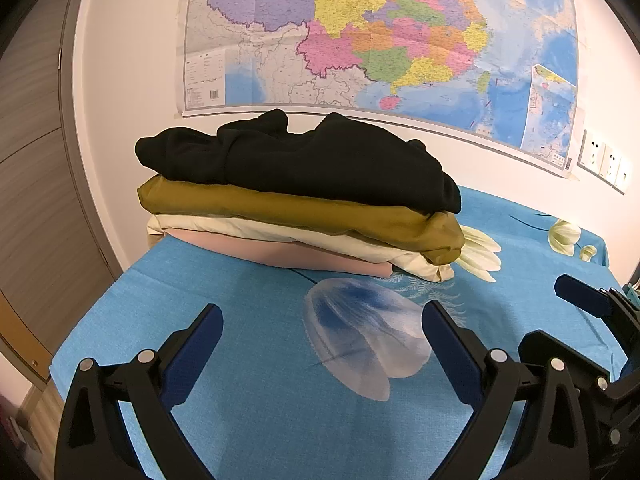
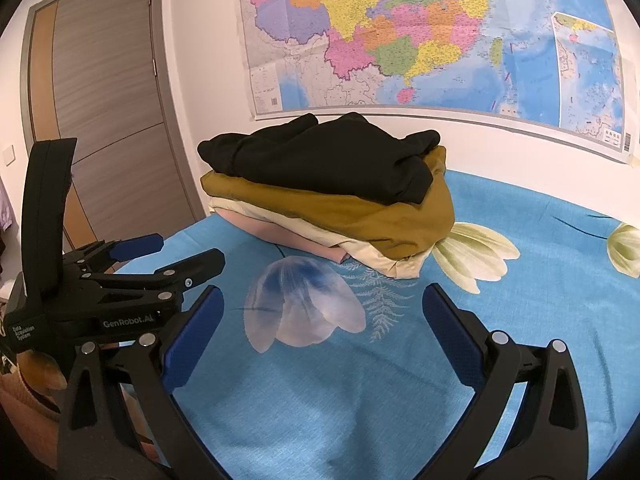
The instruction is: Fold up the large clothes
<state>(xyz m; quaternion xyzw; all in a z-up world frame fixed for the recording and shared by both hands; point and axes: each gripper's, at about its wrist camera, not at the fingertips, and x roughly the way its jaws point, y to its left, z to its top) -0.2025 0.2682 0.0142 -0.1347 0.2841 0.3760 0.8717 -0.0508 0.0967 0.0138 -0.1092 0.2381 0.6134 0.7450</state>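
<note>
A stack of folded clothes lies at the far side of the bed, against the wall: a black garment on top, an olive-brown one under it, then a cream one and a pink one at the bottom. My left gripper is open and empty, hovering over the blue sheet short of the stack. My right gripper is open and empty beside it. The left gripper also shows at the left of the right wrist view.
The bed carries a blue sheet printed with flowers. A large map hangs on the wall behind. A wooden door stands left of the bed. Wall sockets are at the right.
</note>
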